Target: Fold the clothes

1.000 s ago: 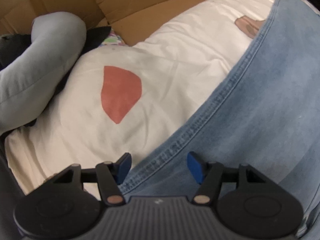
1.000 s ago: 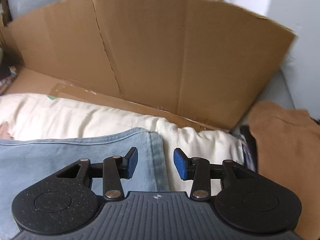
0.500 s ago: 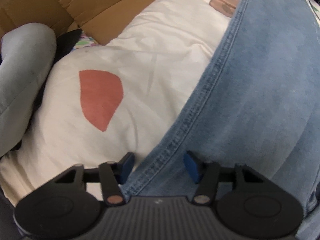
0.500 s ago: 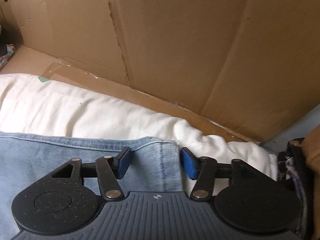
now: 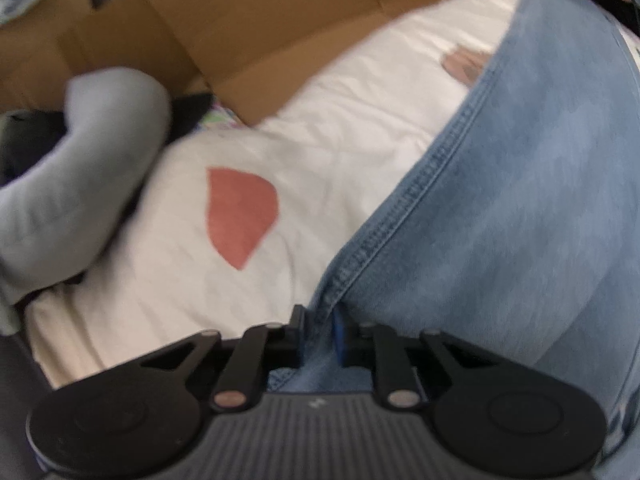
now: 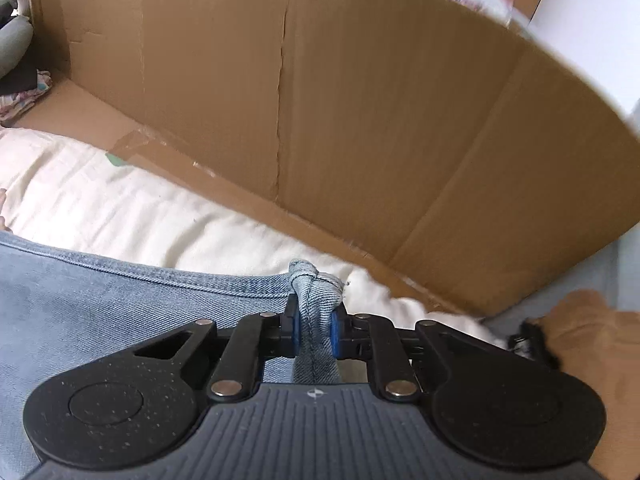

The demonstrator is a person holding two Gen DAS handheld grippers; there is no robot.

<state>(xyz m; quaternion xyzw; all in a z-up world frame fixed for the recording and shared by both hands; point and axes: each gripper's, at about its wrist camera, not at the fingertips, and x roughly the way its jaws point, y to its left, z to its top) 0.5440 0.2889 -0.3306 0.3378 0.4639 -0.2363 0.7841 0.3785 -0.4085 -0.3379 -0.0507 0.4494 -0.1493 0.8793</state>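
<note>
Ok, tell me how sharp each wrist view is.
Left wrist view: motion-blurred throughout, the jeans seam and the red patch smeared. Right wrist view: crisp around the right gripper and the pinched denim, softening only toward the fisheye rim.

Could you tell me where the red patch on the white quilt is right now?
In the left wrist view the red patch sits left of centre on the quilt, between the grey roll and the jeans.

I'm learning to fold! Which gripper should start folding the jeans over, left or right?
Probably the right gripper: its jaws have just closed on a bunched corner of the jeans, which is easy to lift over. The left gripper, also just closed, pinches only the side seam, so it should follow.
</note>
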